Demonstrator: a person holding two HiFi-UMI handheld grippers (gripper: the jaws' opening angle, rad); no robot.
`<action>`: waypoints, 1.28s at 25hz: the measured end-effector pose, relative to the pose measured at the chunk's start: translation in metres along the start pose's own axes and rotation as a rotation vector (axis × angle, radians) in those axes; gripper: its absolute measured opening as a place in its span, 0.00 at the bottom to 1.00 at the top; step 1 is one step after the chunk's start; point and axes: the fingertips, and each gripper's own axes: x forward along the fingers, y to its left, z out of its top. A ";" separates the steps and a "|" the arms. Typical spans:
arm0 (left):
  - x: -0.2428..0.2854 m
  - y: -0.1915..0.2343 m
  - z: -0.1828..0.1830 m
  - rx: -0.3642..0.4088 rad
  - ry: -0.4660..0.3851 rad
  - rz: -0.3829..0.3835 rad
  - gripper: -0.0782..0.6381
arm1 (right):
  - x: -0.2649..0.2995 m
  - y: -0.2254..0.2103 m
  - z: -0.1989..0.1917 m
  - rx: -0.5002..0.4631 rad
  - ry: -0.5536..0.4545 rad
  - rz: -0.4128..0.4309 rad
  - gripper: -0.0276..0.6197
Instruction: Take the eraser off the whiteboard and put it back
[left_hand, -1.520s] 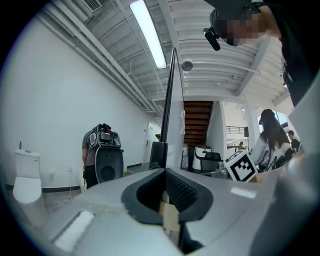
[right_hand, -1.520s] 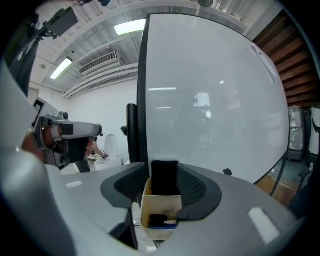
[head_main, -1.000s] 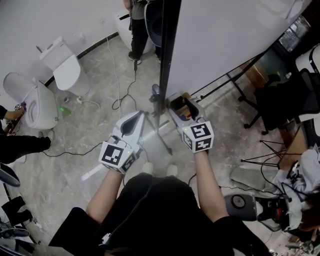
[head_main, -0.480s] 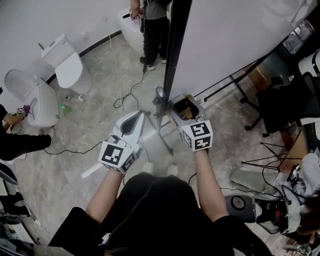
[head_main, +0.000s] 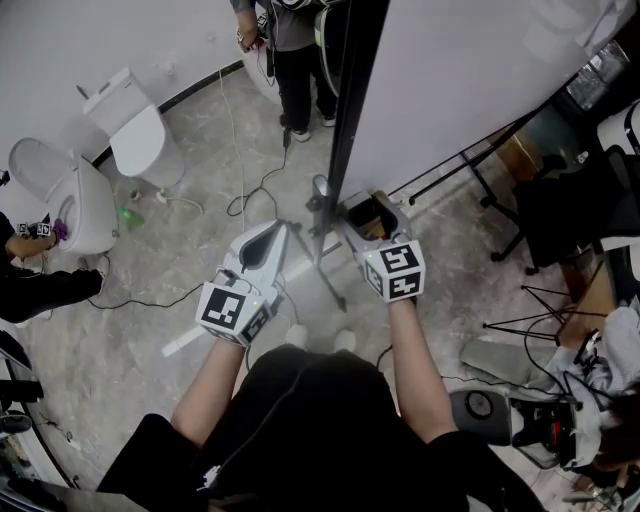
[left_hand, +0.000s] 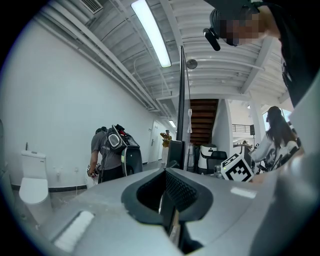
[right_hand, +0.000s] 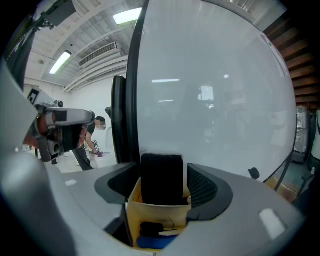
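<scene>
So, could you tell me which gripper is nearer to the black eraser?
Right. The right gripper has the eraser between its jaws, which have just been opening and stand clear of it; the left gripper is left of the whiteboard, beyond its edge.

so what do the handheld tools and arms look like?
Left tool and right tool: light grey shells, dark meshed pads, each with a white cube of black square markers. Black short-sleeved top. Right tool's jaws have just been opening, black eraser between them.

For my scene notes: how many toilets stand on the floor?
2: a closed toilet by the wall, an open toilet left of it. The standing person may hide another.
</scene>
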 end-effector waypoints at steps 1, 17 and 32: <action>0.000 0.000 0.000 0.003 -0.004 -0.004 0.12 | 0.001 0.000 -0.001 0.001 0.001 0.000 0.52; -0.001 0.004 0.007 0.013 0.011 0.021 0.12 | 0.002 -0.003 0.001 0.001 -0.009 -0.012 0.43; -0.005 -0.006 0.007 0.022 0.004 0.013 0.12 | -0.019 -0.008 0.019 -0.007 -0.095 -0.042 0.43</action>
